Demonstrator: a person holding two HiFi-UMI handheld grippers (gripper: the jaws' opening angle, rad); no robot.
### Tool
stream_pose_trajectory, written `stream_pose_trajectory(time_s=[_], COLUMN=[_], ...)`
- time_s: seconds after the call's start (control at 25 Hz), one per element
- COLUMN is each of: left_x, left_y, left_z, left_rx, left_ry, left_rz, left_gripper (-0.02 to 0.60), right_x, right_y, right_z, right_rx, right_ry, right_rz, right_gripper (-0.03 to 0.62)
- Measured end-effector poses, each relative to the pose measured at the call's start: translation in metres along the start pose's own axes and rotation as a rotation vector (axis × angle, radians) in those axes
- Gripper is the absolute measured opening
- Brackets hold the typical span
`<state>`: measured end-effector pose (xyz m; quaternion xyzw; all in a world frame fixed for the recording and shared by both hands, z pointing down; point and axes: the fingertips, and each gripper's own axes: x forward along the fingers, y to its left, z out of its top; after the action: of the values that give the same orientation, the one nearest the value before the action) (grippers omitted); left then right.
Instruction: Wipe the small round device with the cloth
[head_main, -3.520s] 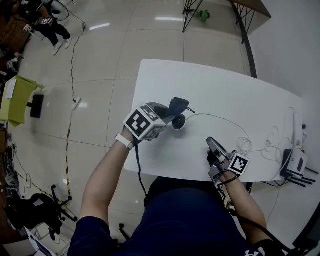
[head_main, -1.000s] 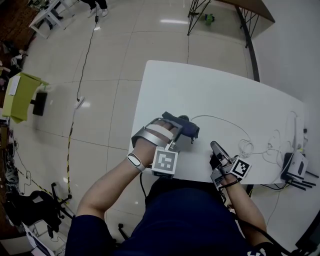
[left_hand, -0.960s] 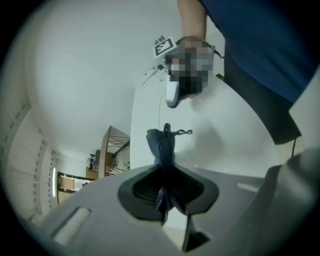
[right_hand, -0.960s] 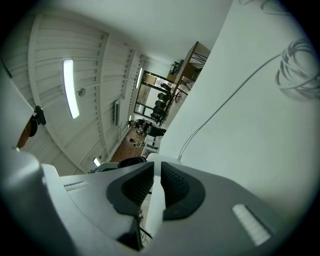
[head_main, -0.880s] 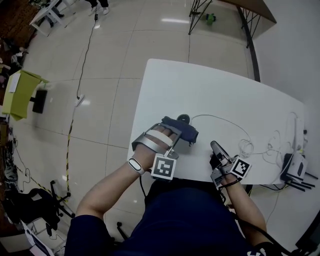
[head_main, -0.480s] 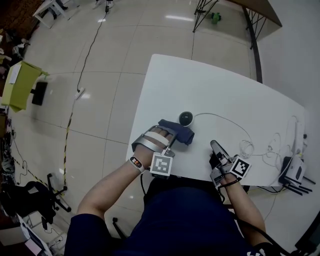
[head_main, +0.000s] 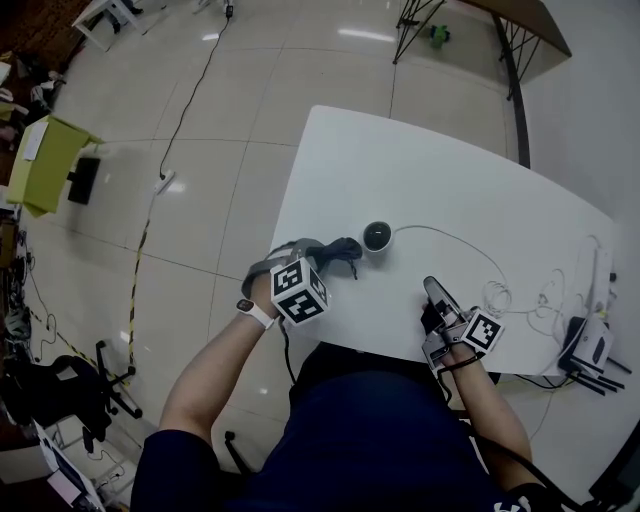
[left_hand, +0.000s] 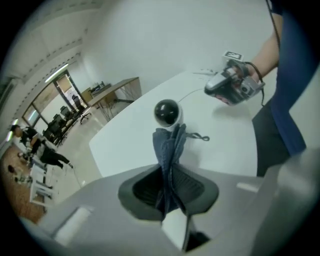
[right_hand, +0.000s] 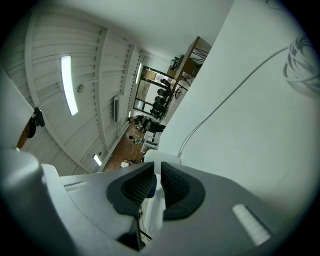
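Observation:
The small round device (head_main: 377, 237), white with a dark dome, stands on the white table (head_main: 440, 180). It also shows ahead in the left gripper view (left_hand: 166, 113). A dark blue cloth (head_main: 341, 249) hangs bunched just left of the device, its tip against the device's side (left_hand: 170, 145). My left gripper (head_main: 326, 259) is shut on the cloth, which is pinched between the pads (left_hand: 170, 178). My right gripper (head_main: 433, 288) rests near the table's front edge, right of the device. Its jaws (right_hand: 156, 182) are shut with nothing between them.
A thin white cable (head_main: 450, 245) runs from the device to a coil (head_main: 494, 296) at the right. Small white boxes with antennas (head_main: 587, 346) sit at the table's right end. The table's left edge (head_main: 285, 215) drops to tiled floor.
The left gripper drew the cloth off the device toward the left and front and rolled, so its marker cube now faces up. The device is uncovered. The right gripper has not moved.

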<state>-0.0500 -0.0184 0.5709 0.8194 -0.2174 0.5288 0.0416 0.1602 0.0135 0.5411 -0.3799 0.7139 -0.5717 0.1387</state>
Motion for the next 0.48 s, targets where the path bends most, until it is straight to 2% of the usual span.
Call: stream_pose_trajectory(time_s=[0.12, 0.24, 0.36, 0.48], left_x=[0.007, 0.020, 0.040, 0.059], left_y=[0.045, 0.080, 0.095, 0.093], left_z=[0.002, 0.025, 0.051, 0.063], left_rx=[0.007, 0.088, 0.187, 0.266], left_ry=[0.055, 0.073, 0.085, 0.120], left_rz=[0.045, 0.046, -0.001, -0.080], left_gripper=[0.063, 0.063, 0.063, 0.063], right_x=[0.002, 0.000, -0.007, -0.024], right_y=[0.002, 0.009, 0.013, 0.011], right_z=[0.000, -0.002, 0.000, 0.004], right_rx=[-0.004, -0.002, -0.005, 0.013], right_ry=[-0.002, -0.016, -0.054, -0.115], right_rz=[0.003, 0.001, -0.010, -0.040], right_gripper=[0.049, 0.049, 0.049, 0.049])
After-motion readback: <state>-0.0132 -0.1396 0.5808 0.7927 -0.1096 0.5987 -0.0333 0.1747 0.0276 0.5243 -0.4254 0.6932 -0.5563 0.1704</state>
